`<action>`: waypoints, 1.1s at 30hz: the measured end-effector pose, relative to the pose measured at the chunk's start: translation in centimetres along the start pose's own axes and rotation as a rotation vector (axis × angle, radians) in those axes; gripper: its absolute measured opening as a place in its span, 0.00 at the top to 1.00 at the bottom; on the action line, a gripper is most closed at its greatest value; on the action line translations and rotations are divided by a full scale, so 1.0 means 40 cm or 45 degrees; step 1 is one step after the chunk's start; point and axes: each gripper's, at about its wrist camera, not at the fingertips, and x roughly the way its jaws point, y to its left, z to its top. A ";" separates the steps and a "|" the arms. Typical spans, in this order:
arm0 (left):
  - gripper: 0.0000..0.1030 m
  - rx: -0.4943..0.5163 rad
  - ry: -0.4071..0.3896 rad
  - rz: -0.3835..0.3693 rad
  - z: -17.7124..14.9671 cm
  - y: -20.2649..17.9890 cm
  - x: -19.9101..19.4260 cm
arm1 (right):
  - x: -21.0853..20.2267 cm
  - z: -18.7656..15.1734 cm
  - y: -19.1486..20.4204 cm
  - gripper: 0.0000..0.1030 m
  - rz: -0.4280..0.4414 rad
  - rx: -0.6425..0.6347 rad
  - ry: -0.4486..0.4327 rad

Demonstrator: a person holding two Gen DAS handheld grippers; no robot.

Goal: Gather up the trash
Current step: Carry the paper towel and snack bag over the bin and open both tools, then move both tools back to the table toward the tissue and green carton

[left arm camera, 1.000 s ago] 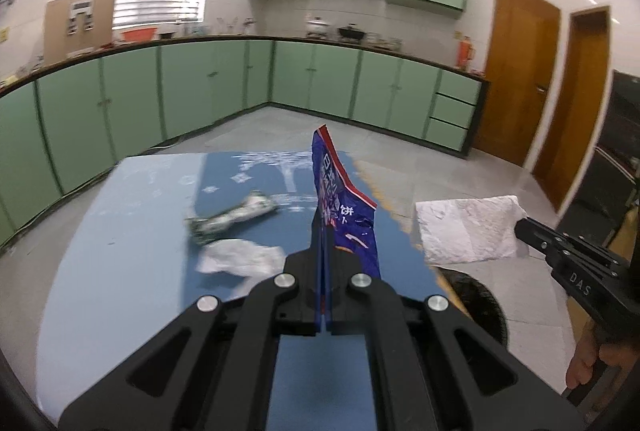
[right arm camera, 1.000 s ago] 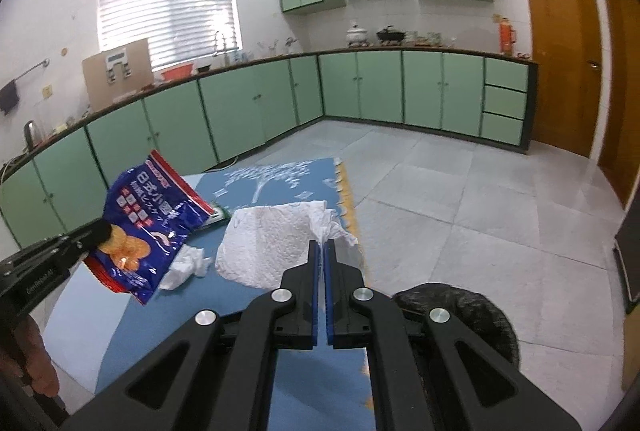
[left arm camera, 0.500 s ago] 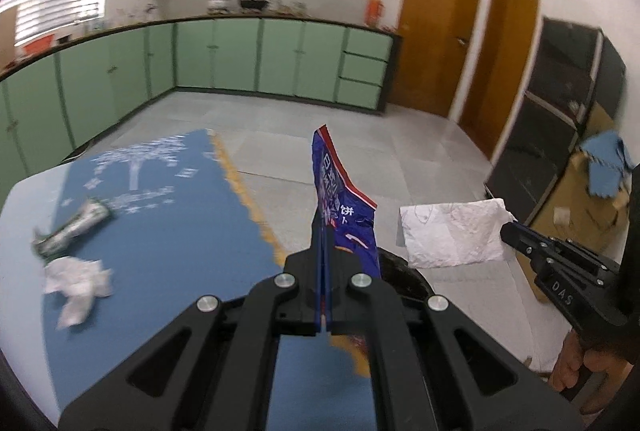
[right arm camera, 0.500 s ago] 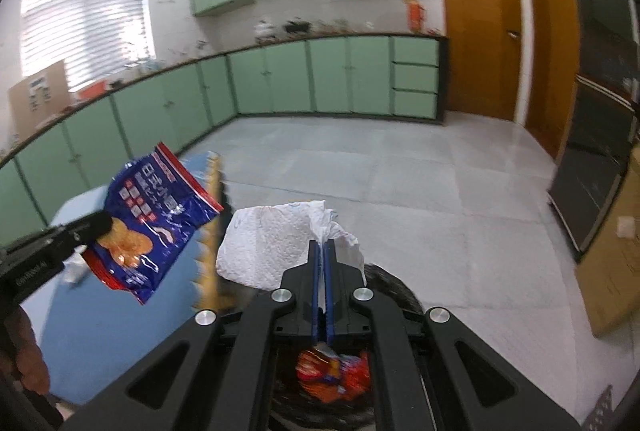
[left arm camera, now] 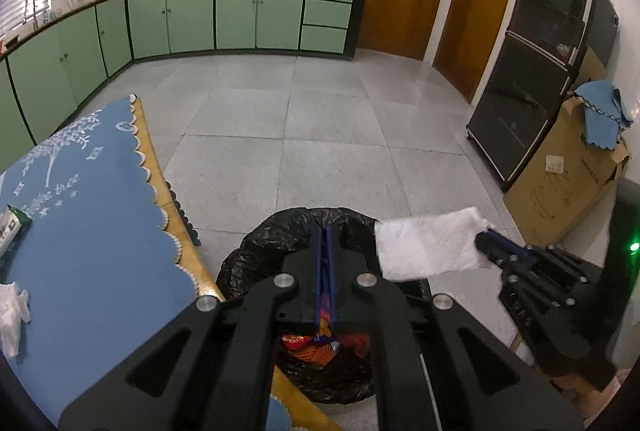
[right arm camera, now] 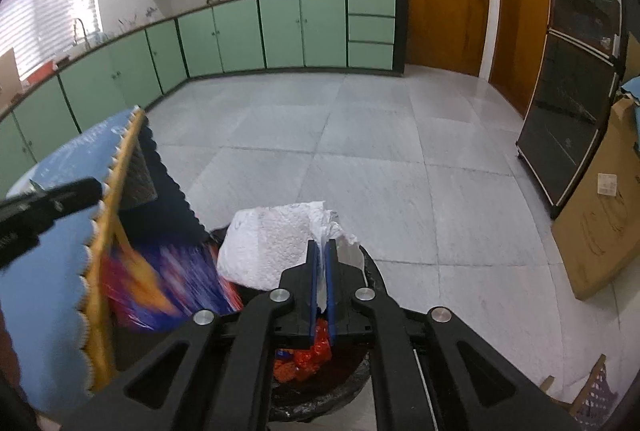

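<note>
My left gripper (left arm camera: 325, 231) hangs over the black-lined trash bin (left arm camera: 256, 251); its jaws are opening, with only a narrow gap. The blue snack bag (right arm camera: 160, 279) has left it and is a blur beside the bin, under the left gripper (right arm camera: 94, 187). My right gripper (right arm camera: 320, 245) is also over the bin (right arm camera: 370, 263). Its jaws are opening too, with the white paper towel (right arm camera: 272, 243) still pinched between them. The towel (left arm camera: 428, 247) sticks out from the right gripper (left arm camera: 482, 239). Red and orange wrappers (left arm camera: 316, 347) lie in the bin.
The table with a blue cloth (left arm camera: 80, 231) stands left of the bin, holding a green-white wrapper (left arm camera: 10, 227) and a crumpled tissue (left arm camera: 12, 311). A cardboard box (left arm camera: 568, 183) and a black cabinet (left arm camera: 532, 91) stand on the right, across grey floor tiles.
Both grippers swung right from the table and sank over the bin. The left one let go of the blue snack bag, which now falls. The right still carries the towel.
</note>
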 end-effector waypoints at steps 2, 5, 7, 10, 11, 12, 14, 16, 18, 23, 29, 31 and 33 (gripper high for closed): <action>0.96 -0.005 -0.004 -0.002 0.006 0.001 -0.002 | 0.030 -0.002 0.004 0.84 0.006 -0.002 0.036; 0.86 -0.012 -0.028 0.003 0.010 0.006 -0.020 | 0.034 -0.008 0.005 0.65 -0.001 0.003 0.041; 0.75 -0.030 -0.050 0.013 0.010 0.018 -0.039 | 0.025 -0.006 0.009 0.53 -0.002 0.007 0.030; 0.71 -0.073 -0.080 0.019 0.009 0.047 -0.075 | -0.001 0.002 0.012 0.42 -0.001 0.013 0.010; 0.67 -0.083 -0.094 0.026 0.007 0.055 -0.089 | -0.013 0.005 0.015 0.39 -0.001 0.016 0.000; 0.65 -0.095 -0.113 0.037 0.003 0.067 -0.108 | -0.027 0.009 0.019 0.34 0.000 0.017 -0.016; 0.56 -0.116 -0.153 0.068 -0.007 0.093 -0.149 | -0.050 0.020 0.026 0.26 0.008 0.014 -0.046; 0.53 -0.138 -0.186 0.097 -0.019 0.123 -0.192 | -0.078 0.035 0.049 0.15 0.019 0.004 -0.080; 0.51 -0.156 -0.214 0.139 -0.031 0.153 -0.232 | -0.104 0.051 0.082 0.11 0.045 -0.018 -0.111; 0.46 -0.222 -0.295 0.317 -0.086 0.267 -0.359 | -0.165 0.086 0.200 0.06 0.170 -0.097 -0.191; 0.42 -0.326 -0.338 0.544 -0.172 0.427 -0.494 | -0.192 0.097 0.394 0.06 0.371 -0.195 -0.223; 0.42 -0.368 -0.333 0.616 -0.206 0.485 -0.532 | -0.187 0.093 0.466 0.06 0.432 -0.230 -0.211; 0.42 -0.418 -0.324 0.668 -0.236 0.535 -0.563 | -0.181 0.084 0.550 0.06 0.498 -0.277 -0.199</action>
